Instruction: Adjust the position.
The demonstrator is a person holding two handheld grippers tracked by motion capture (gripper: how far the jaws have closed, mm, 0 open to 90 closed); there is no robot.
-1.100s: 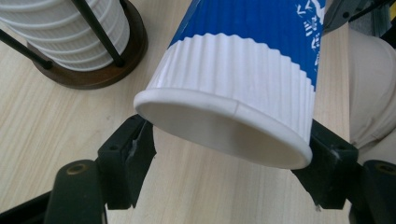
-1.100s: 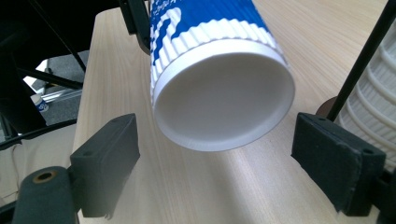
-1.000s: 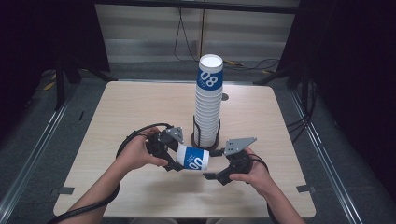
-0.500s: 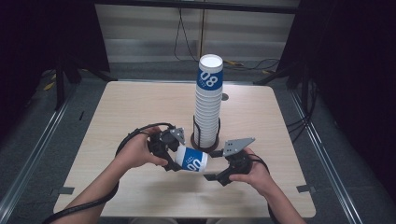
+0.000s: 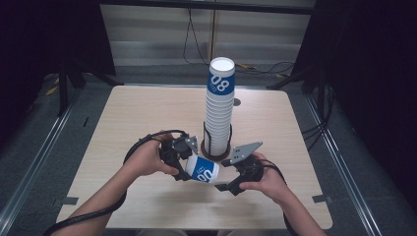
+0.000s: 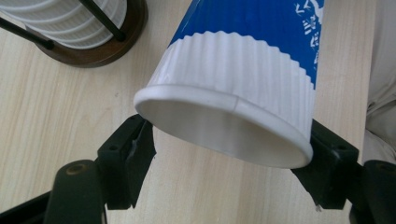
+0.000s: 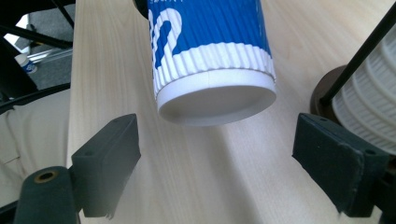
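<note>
Blue-and-white paper cup [image 5: 202, 170] is held tilted above the surface [image 5: 147, 113], clamped at its rim by the left hand-held gripper [image 5: 183, 164]. The right hand-held gripper [image 5: 227, 179] is kept wide open at the cup's base, pads clear. Cup stack [image 5: 219, 105] is seated in its holder just behind.

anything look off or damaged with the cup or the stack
Nothing stands out. The paper cup lies sideways only because the left tool is holding its rim; it looks undented. The stack of cups stands straight in its holder.
</note>
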